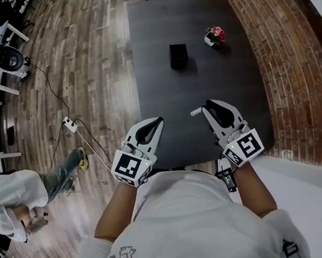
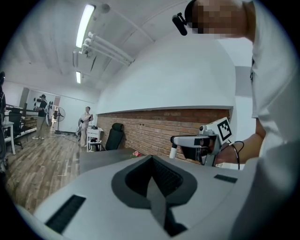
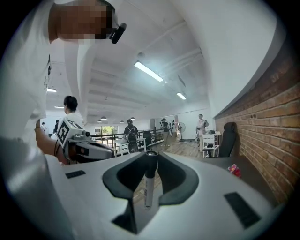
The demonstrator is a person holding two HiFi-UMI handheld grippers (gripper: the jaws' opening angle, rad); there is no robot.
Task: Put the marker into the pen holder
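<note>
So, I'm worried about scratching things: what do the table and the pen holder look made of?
Table: dark grey, matte, no glare or grain, probably laminate or painted board. Pen holder: black, matte, boxy, likely plastic, though too small to be sure.

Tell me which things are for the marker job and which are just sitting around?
For the job: marker, pen holder, right hand-held gripper.
Just sitting around: flower pot, black chair, power strip on the floor.
</note>
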